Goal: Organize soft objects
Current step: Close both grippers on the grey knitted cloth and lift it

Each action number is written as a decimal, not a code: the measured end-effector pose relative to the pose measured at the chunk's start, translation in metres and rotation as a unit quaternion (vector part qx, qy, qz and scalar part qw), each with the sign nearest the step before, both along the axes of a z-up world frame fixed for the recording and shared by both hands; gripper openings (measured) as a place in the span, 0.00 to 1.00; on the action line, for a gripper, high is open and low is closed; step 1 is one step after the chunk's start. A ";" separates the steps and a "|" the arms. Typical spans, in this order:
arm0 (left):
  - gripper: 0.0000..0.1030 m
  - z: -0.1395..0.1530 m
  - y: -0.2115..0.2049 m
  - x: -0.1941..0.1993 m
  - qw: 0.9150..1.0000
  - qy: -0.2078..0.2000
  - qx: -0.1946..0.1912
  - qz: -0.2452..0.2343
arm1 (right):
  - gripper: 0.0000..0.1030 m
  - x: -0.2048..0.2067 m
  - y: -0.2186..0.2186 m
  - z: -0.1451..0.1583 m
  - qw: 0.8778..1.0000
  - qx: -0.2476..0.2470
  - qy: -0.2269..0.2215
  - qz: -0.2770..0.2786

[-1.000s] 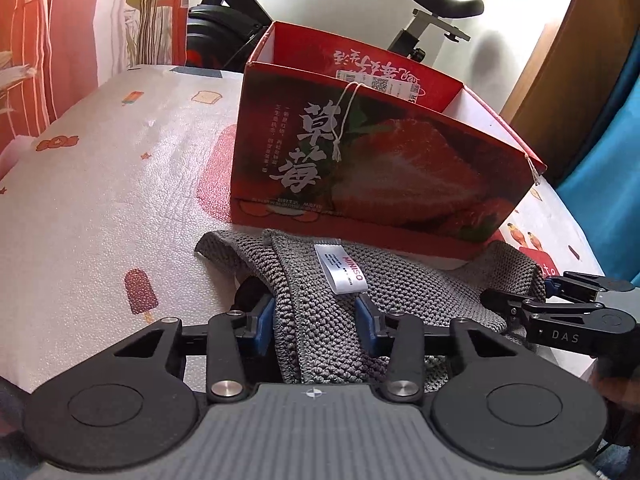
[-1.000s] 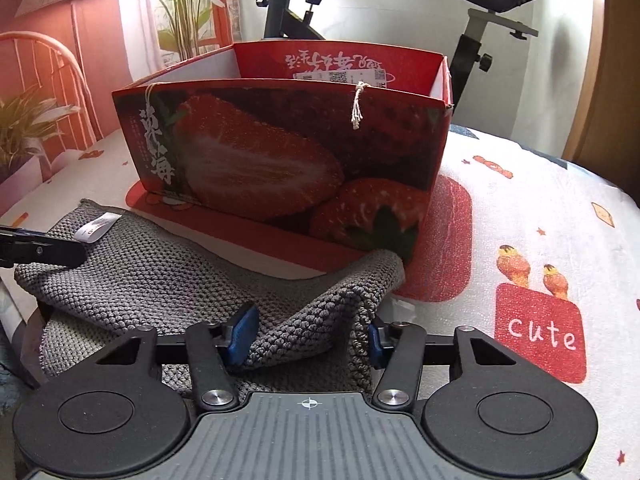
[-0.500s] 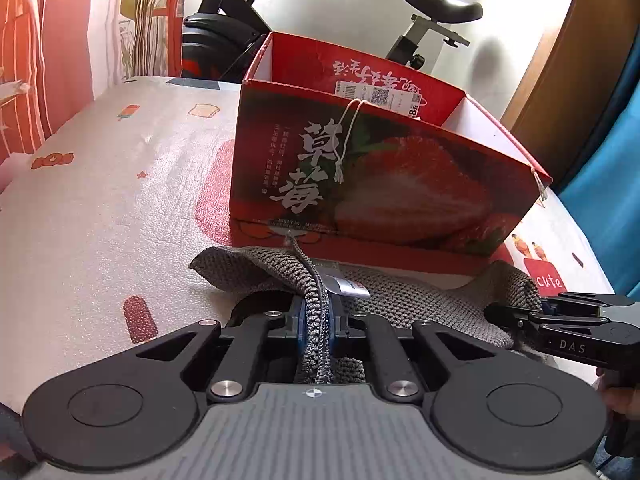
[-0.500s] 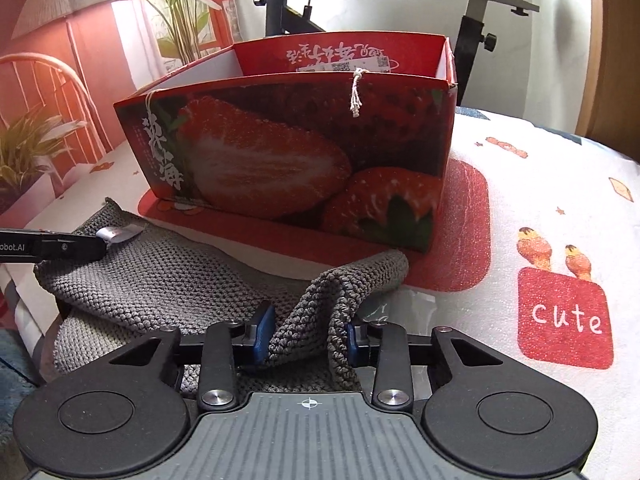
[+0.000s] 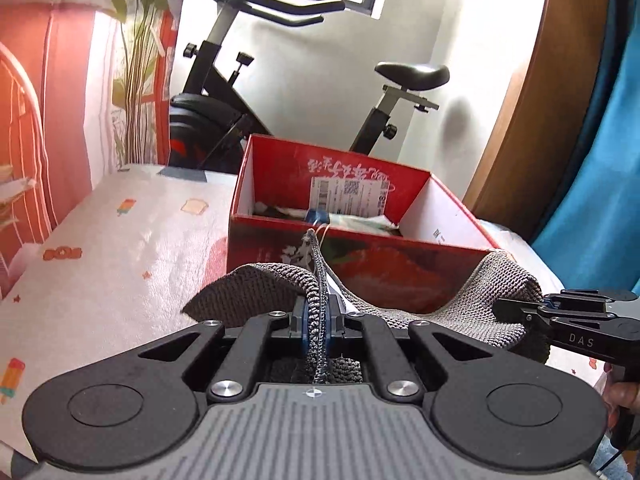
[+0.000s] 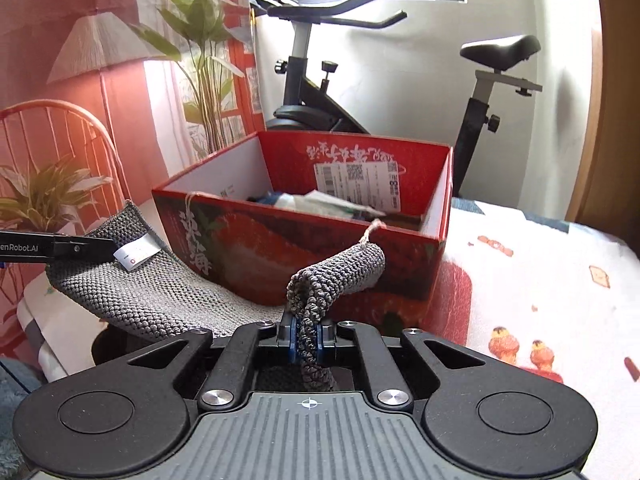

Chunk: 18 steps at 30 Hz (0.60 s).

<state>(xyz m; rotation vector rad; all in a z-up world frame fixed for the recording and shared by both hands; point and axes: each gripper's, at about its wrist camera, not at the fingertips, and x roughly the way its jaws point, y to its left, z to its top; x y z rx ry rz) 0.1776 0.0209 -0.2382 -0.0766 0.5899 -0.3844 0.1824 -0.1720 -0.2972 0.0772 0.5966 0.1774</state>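
The left gripper (image 5: 317,322) was clamped on one end of the grey knitted cloth (image 6: 168,300), just in front of the red strawberry box (image 6: 280,256). The right gripper (image 6: 306,338) pinched the other end. The cloth sagged between them, its long axis parallel to the box's near wall, and the box opening lay straight ahead of both grippers, roughly equally near.

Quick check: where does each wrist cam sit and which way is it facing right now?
Left wrist: on the left claw, facing the red box; right claw enters at right.
Right wrist: on the right claw, facing the same box; left claw enters at left.
Shared: grey cloth pinched by both, box, exercise bike.
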 end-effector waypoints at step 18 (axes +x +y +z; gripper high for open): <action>0.08 0.119 -0.017 0.050 0.986 -0.167 -0.017 0.016 | 0.08 0.052 0.008 0.168 0.977 -0.112 -0.181 0.029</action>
